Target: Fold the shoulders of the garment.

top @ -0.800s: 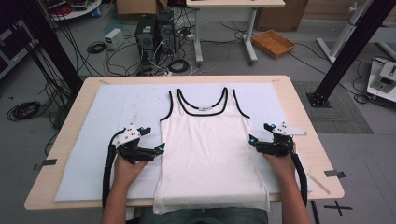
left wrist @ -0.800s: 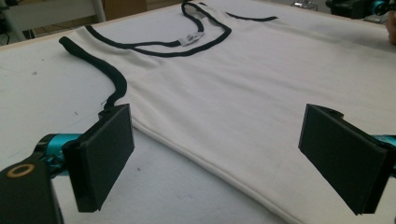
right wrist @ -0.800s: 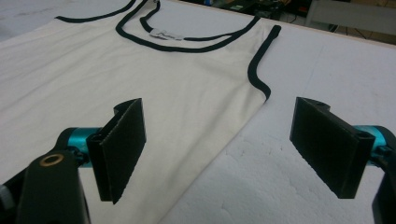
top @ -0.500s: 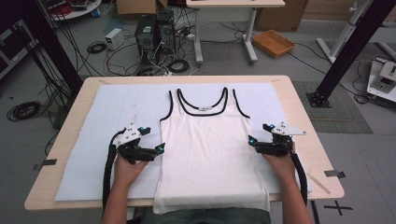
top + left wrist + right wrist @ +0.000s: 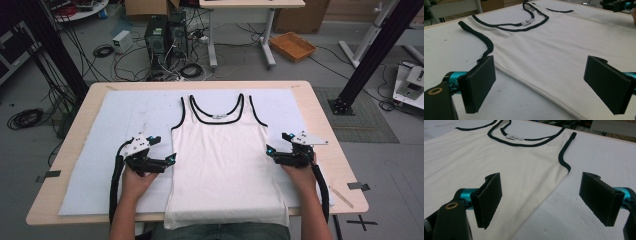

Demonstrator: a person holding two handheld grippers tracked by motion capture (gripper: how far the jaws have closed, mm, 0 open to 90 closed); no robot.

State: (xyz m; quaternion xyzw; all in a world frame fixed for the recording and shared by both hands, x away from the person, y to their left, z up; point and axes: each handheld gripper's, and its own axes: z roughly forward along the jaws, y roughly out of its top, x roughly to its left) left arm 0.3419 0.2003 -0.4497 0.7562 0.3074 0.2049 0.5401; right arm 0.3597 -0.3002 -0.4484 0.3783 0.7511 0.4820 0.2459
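Left gripper (image 5: 172, 159): it is held in the person's left hand, low over the mat, just beside the left side edge of the top. The jaws are spread wide and nothing is pinched between them.
Left gripper view: the side hem of the top (image 5: 564, 45) is seen running slantwise between the two black jaws, with the mat below it. No pad is seen to press on the cloth.
Right gripper (image 5: 270, 150): it is held in the right hand at the opposite side edge of the top, at about the same level as the left one. The jaws are also spread wide and are empty.
Right gripper view: the right side edge of the top (image 5: 499, 155) is seen between the jaws, with cloth toward the left jaw and bare mat toward the right jaw.
Top (image 5: 222, 165): a white sleeveless top with black trim at neck and armholes is laid flat in the middle of the mat, neck away from the person. The bottom hem hangs slightly over the near table edge.
Mat (image 5: 125, 115): a white mat is spread under the top and covers most of the table.
Table (image 5: 325, 130): a light wooden top is seen around the mat.
Floor behind: cables, a computer case (image 5: 156, 37) and a basket (image 5: 293, 46) are seen beyond the table.
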